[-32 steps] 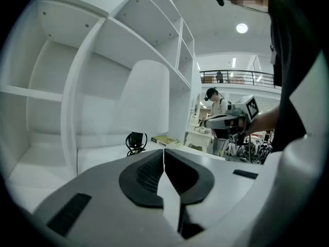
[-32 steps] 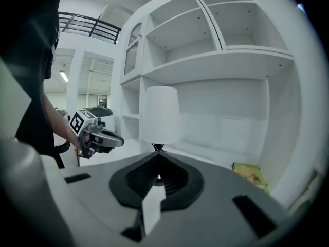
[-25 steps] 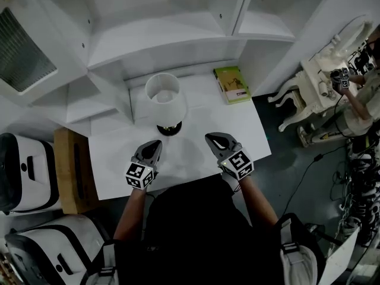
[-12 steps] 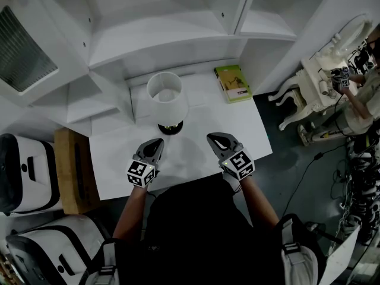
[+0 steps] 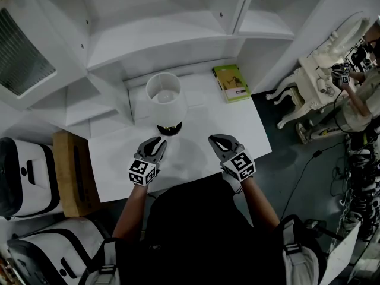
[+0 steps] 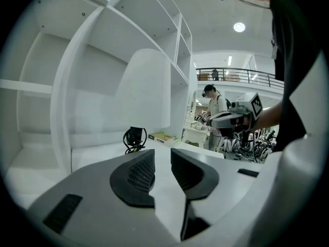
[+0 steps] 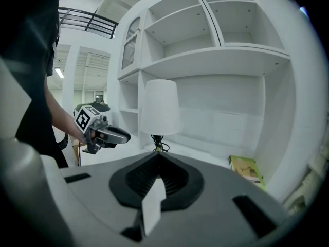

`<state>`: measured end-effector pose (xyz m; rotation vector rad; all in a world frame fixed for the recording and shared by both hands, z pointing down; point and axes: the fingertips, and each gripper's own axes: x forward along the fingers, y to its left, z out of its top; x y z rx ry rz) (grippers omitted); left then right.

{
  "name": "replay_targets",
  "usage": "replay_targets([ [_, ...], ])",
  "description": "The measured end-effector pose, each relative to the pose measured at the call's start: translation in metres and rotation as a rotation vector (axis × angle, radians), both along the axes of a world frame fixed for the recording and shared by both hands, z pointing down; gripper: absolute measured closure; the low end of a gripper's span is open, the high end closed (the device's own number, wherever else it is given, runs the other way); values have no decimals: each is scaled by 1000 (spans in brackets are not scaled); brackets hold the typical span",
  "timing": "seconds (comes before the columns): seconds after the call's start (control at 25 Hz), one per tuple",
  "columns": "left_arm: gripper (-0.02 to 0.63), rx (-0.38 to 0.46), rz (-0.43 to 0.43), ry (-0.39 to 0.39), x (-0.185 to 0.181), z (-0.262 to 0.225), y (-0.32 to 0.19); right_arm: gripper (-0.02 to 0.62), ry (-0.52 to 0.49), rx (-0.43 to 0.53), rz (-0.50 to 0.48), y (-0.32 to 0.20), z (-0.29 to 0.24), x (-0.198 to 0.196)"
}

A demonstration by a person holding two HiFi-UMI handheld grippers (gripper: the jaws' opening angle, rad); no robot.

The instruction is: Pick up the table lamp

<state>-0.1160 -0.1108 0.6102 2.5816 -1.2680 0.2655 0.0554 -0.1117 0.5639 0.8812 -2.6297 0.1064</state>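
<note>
The table lamp stands upright at the back of the white desk [image 5: 237, 129]. Its white shade [image 5: 163, 95] sits over a dark base [image 5: 169, 129] with a coiled cord [image 6: 134, 138]. My left gripper [image 5: 157, 142] hovers just in front of the base, apart from it. Its jaws [image 6: 162, 156] have just been opening and stand slightly parted with nothing between them. My right gripper [image 5: 215, 140] hangs to the right of the lamp, jaws shut and empty [image 7: 157, 157]. From the right gripper view, the shade [image 7: 160, 107] lies straight ahead.
A green book [image 5: 231, 83] lies at the desk's back right. White shelving [image 5: 154, 34] rises behind the desk. A wooden cabinet [image 5: 71, 171] stands to the left. An ornate white table [image 5: 320, 70] and a person [image 5: 356, 97] are at the far right.
The left gripper's jaws have parted a little. Both hands and the lamp stay about where they were.
</note>
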Motion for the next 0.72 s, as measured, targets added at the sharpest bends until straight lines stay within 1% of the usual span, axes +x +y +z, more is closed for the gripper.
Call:
replay_targets([
  [0.16, 483, 0, 2, -4, 1, 3, -4, 589, 11, -5, 10, 2, 3, 3],
  [0.48, 446, -18, -10, 9, -2, 13, -12, 589, -9, -12, 3, 5, 0, 4],
  [0.72, 411, -30, -9, 5, -2, 22, -21, 588, 4, -23, 1, 5, 2, 3],
])
